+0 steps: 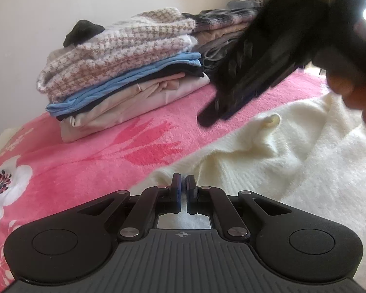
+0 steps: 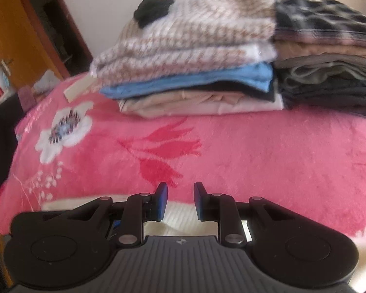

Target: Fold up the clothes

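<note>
A fluffy cream sweater (image 1: 292, 161) lies spread on the pink flowered blanket (image 1: 85, 166). My left gripper (image 1: 183, 180) sits at the sweater's near edge, its jaws shut on the hem, and a crease runs out from the fingertips. In the left wrist view my right gripper (image 1: 205, 122) hangs blurred above the blanket just beyond the sweater's far edge, with a person's hand (image 1: 353, 92) behind it. In its own view the right gripper (image 2: 180, 190) is open with nothing between its fingers, and a strip of the cream sweater (image 2: 178, 210) shows beneath them.
Two stacks of folded clothes stand at the back of the bed by the wall. One is topped by a houndstooth knit (image 2: 183, 48) with a small black item (image 2: 153, 9) on it, the other by a plaid shirt (image 2: 329, 17). A wooden door (image 2: 19, 31) is at left.
</note>
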The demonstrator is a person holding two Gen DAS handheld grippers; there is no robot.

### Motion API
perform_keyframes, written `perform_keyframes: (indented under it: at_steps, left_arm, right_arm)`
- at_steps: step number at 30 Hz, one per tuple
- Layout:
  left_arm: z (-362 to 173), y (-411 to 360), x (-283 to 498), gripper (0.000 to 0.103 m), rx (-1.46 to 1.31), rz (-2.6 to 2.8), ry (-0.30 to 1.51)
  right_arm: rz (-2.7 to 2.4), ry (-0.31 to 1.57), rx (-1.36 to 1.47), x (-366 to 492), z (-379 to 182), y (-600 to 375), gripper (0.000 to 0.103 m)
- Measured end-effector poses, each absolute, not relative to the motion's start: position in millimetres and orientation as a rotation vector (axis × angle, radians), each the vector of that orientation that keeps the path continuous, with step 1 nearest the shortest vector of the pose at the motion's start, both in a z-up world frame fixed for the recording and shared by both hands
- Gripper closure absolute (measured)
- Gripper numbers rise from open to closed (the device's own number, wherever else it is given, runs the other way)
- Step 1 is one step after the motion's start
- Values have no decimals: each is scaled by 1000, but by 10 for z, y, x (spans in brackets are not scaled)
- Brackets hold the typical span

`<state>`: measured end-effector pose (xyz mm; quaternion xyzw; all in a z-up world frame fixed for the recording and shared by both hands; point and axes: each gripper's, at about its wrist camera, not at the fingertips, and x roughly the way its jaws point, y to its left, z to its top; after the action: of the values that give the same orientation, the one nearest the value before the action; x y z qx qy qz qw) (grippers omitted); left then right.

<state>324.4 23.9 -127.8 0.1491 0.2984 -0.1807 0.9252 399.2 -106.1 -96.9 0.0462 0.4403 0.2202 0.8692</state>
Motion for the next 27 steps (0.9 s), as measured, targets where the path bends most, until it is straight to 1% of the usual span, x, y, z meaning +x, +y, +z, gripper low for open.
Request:
perform_keyframes:
  at_steps: [2,5,8,10,16,20,22,23,24,25,27]
  left_arm:
    - [-1244,310,3219,99,278,-363,615]
    - [-1169,460,3174,98,213,-339,610]
    - [-1074,669,3171,98,74,-297,579]
    - [-1049,710,3237,98,13,-272,574]
    - [-1268,339,3462,95,108,-295,667]
    - [-1330,314,3443,95,131,-290,665]
    - [-1338,352,3451,95,103,-294,676]
    - [-1335,363,3455,95,92,-295,678]
    - [-1340,370,3452,95,86,-295,678]
    - [-1345,376,3449,95,80,-294,677]
    - [-1355,378,3447,94,74,-291,676]
  right_arm:
    - [462,951,34,3987,-1103,-970,78]
    - [453,1002,24,3991,-1299,-967,79]
    - [460,1013,96,4016,-1306,-1077,79]
    - [466,1013,84,4007,-1312,-1070,79]
    - [474,1004,79,3967,-1273,-1076,78]
    - [446,932,175,3955,-1010,-1436,78]
    - [450,908,174,3934,-899,-1556,77]
    - [457,900,156,3916,-856,-1586,76]
    - [464,892,139,3898,-813,-1617,71]
    - [476,897,108,3866,-800,-1609,65]
    - [475,899,25,3797,-821,-1553,64]
